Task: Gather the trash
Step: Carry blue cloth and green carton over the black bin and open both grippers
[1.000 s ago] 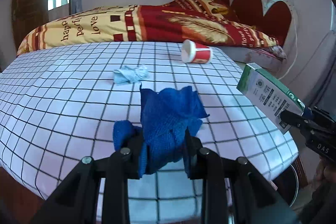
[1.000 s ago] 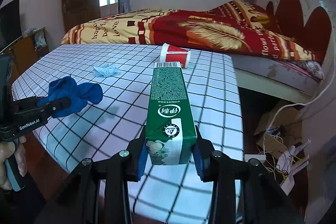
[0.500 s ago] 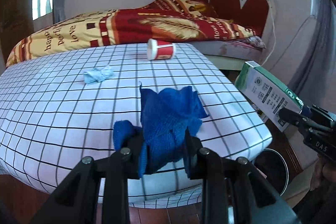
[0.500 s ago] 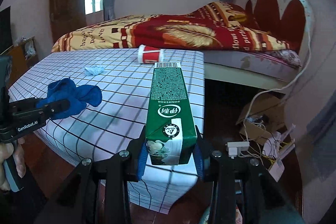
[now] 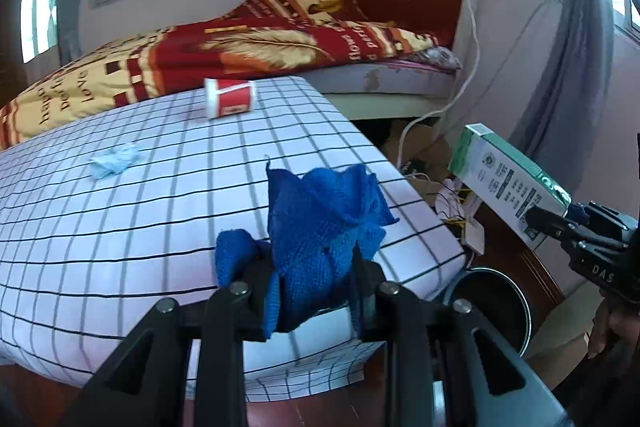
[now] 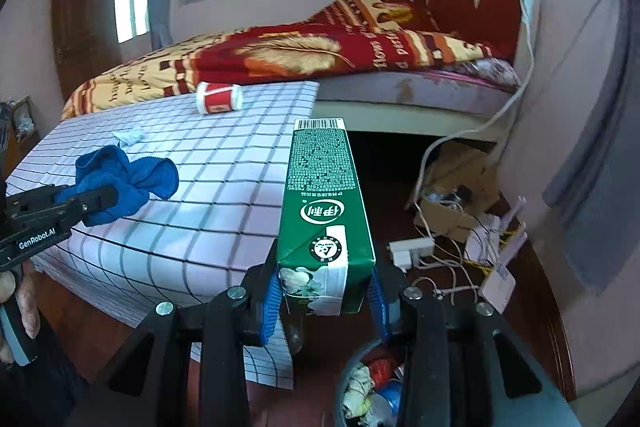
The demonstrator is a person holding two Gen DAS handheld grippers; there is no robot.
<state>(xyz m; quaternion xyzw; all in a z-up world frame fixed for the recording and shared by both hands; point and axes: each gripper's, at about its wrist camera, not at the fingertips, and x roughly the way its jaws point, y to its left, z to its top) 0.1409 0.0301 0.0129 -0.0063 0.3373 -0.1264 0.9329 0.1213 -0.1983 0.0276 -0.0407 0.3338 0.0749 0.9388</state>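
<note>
Clamping a bunched blue terry cloth (image 5: 324,223), the left gripper (image 5: 316,279) presses its black pads on the fabric, which rises in soft, ragged-edged folds above the white tablecloth with a black grid (image 5: 120,227). This left wrist view shows a red-and-white paper cup (image 5: 230,101) lying on its side near the far table edge, rim to the left, and a crumpled pale blue tissue (image 5: 114,163) well apart from it. At right, a round dark bin (image 5: 496,303) stands on the floor just off the table corner, its inside unseen.

Right wrist view: the right gripper (image 6: 324,291), with ribbed blue pads (image 6: 270,297), is closed on the base of a green rectangular milk carton (image 6: 324,211); its long axis runs forward from the jaws, barcode end farthest. Only here do the bin's contents (image 6: 372,383), mixed scraps, show directly beneath the gripper, and a person's hand (image 6: 20,303) gripping the left tool's handle. White cables and a power strip (image 6: 412,251) lie on the dark floor.
</note>
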